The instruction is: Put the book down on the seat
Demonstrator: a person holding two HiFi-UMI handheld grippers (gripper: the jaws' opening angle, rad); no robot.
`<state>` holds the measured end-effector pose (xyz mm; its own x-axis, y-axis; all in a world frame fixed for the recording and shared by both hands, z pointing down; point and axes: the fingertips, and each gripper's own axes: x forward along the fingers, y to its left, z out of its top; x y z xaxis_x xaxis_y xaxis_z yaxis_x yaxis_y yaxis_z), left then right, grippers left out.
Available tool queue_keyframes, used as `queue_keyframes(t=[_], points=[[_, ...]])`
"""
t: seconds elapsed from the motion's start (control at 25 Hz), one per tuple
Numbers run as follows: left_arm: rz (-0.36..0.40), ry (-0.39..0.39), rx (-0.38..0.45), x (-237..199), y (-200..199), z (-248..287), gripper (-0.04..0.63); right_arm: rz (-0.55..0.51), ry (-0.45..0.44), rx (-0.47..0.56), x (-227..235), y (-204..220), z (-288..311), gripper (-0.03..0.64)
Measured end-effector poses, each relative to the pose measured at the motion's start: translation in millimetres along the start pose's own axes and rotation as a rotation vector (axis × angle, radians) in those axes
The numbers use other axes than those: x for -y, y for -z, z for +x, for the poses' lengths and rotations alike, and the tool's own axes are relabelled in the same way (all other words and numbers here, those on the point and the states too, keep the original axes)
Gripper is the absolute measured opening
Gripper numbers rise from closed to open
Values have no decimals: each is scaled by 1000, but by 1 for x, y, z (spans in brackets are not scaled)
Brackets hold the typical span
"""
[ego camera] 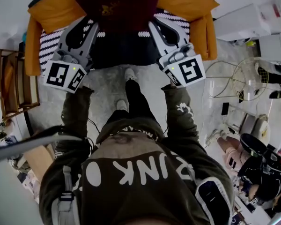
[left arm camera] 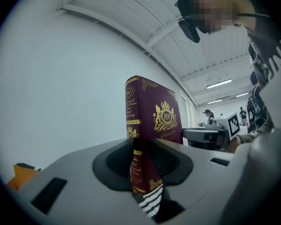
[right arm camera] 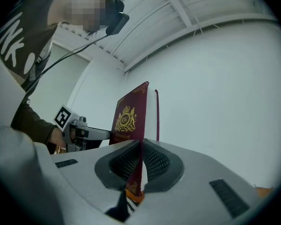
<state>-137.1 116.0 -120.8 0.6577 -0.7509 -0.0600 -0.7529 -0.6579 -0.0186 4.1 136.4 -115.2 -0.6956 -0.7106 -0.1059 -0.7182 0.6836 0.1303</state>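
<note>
Book (ego camera: 116,7): maroon hardback with a gilt crest. It looks stiff and fairly heavy, and its smooth cover is liable to slip. Held cover-up over the armchair (ego camera: 44,18), apparently clear of the seat (ego camera: 124,53). Spine left, long axis pointing away from the holder. Left gripper (ego camera: 90,26) jaws pinch the spine-side lower corner. Right gripper (ego camera: 155,28) jaws pinch the fore-edge corner.

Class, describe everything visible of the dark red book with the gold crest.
The dark red book looks hardbound, with a gold crown crest on its cover, gold lettering on its spine and white page edges. It is closed, held above the orange armchair, clamped at opposite edges by the left gripper and right gripper.
</note>
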Motion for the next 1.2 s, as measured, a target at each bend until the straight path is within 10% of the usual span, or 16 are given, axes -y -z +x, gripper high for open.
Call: queue_keyframes(t=[0.44,1.2], points=[[-129,-34,-132,-37,128,85,98,120,-40,-128,71,130,34,29],[-340,-129,-365,-88,477,98,98,412,-24,-351,59,474,60,29]])
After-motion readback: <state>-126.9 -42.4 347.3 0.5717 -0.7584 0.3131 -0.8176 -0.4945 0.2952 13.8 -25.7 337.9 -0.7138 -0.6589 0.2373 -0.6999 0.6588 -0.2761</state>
